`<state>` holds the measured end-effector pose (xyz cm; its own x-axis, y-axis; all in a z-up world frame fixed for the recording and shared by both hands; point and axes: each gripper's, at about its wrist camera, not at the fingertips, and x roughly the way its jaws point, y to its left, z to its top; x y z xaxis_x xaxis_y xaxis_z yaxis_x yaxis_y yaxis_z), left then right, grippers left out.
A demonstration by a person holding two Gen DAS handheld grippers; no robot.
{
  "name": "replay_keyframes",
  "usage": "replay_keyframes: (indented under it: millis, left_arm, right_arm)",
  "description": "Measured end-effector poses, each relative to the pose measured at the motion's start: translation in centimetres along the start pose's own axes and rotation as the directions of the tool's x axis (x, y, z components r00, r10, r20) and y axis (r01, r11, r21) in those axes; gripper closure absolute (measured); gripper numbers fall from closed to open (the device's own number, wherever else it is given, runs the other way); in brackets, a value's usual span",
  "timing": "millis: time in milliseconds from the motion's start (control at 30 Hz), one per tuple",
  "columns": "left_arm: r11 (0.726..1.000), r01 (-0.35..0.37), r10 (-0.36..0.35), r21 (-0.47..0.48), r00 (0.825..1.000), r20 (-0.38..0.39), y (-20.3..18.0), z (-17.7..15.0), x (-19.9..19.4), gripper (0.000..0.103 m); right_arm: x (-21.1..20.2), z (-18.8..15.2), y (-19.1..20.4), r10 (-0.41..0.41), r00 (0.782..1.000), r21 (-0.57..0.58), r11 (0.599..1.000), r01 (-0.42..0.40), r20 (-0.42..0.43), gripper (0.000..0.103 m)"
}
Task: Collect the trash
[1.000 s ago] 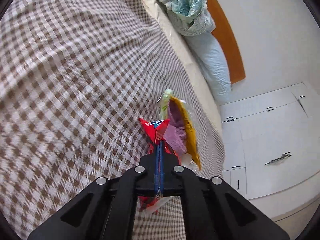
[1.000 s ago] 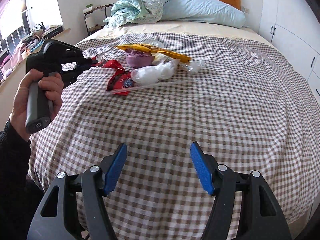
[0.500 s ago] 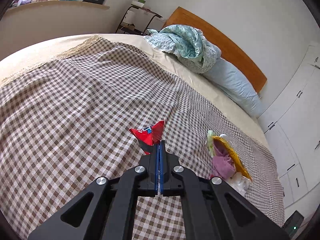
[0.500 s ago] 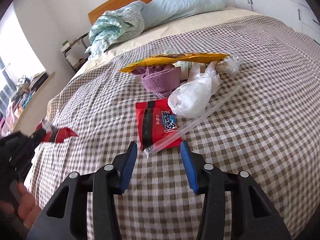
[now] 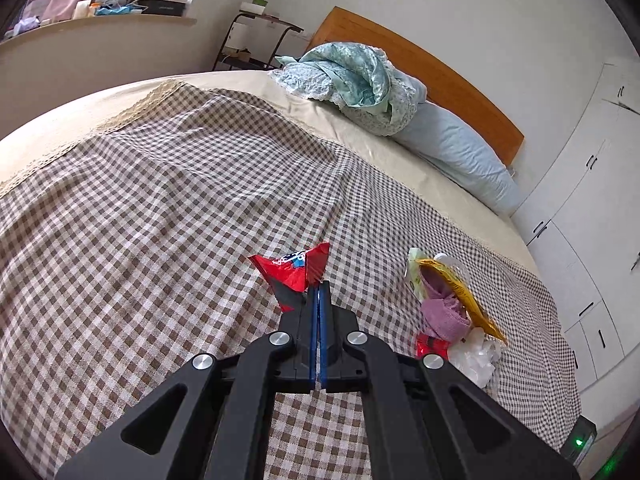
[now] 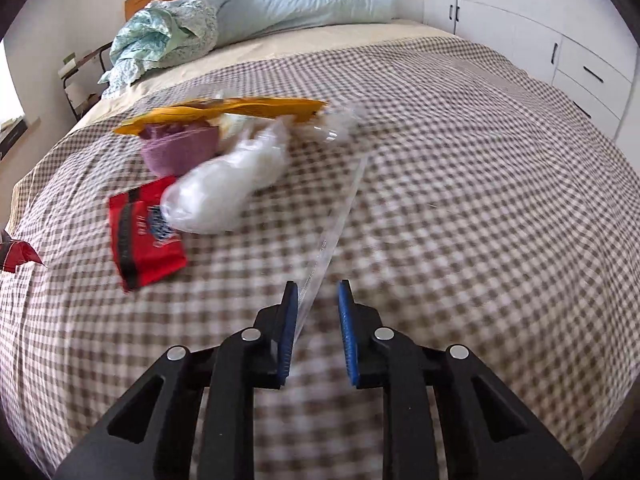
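Note:
My left gripper [image 5: 319, 286] is shut on a crumpled red wrapper [image 5: 294, 270], held above the checked bedspread [image 5: 160, 220]; the same wrapper shows at the left edge of the right wrist view [image 6: 18, 254]. The trash pile holds a red snack packet [image 6: 146, 232], a white plastic bag [image 6: 224, 192], a purple cloth [image 6: 180, 148] and a yellow packet [image 6: 240, 110]. A long clear plastic strip [image 6: 340, 220] runs from the pile to my right gripper [image 6: 318, 300]. Its jaws are closing, the strip's near end lying between them beside the left pad, with a gap still showing.
A blue pillow [image 6: 312, 0] and a crumpled teal blanket [image 6: 160, 40] lie against the wooden headboard [image 5: 440, 76]. White wardrobes [image 6: 580, 40] stand to the right of the bed. A black side rack [image 5: 256, 40] and a cluttered ledge [image 5: 100, 12] are on the left.
My right gripper moved forward and down to the clear strip while its jaws narrowed. The left gripper lifted the red wrapper away from the pile, rolled, then held still.

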<state>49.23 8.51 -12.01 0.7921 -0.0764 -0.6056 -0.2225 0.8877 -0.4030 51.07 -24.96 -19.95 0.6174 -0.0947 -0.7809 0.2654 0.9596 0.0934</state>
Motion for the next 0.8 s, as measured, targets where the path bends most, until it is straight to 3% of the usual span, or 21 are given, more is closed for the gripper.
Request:
replay_keyframes:
  millis: [100,167,333,500,600,667,800]
  left_arm:
    - [1.000,0.008,-0.008,0.025,1.000,-0.010,-0.7,-0.3,0.1,0.103]
    - [0.999,0.020,-0.020,0.042,1.000,-0.018,-1.3,-0.6,0.2,0.103]
    - [0.991,0.032,-0.029,0.129,0.999,-0.030,-3.0,-1.5,0.5,0.103]
    - [0.990,0.057,-0.050,0.129,0.997,-0.056,-3.4,-1.8,0.9,0.103]
    - [0.990,0.061,-0.054,0.124,0.997,-0.062,-3.3,-1.8,1.0,0.103]
    - [0.989,0.061,-0.054,0.132,0.997,-0.059,-3.4,-1.9,1.0,0.103]
    - [0.988,0.060,-0.052,0.141,0.997,-0.058,-3.4,-2.0,1.1,0.103]
  right_arm:
    - [-1.6,-0.8,-3.7,-0.045,0.999,0.025,0.999,0.045,0.026,0.075]
    - [-2.5,-1.6,-4.5,0.000,0.999,0.026,1.000,-0.001,0.045,0.061]
    - [-3.8,-4.6,-3.5,-0.002,0.997,-0.126,0.992,0.011,0.073,0.058]
    - [-5.9,-6.4,-4.2,-0.020,0.989,-0.116,0.993,0.037,0.148,0.056]
    - [-5.2,-5.2,-4.7,0.049,0.994,-0.033,0.998,-0.046,0.094,0.056]
    - [-4.1,-4.0,-4.0,0.103,0.993,0.015,0.994,-0.105,0.062,0.049]
    - [-1.0,-1.8,-1.6,0.059,0.998,0.117,0.991,-0.059,0.000,0.043]
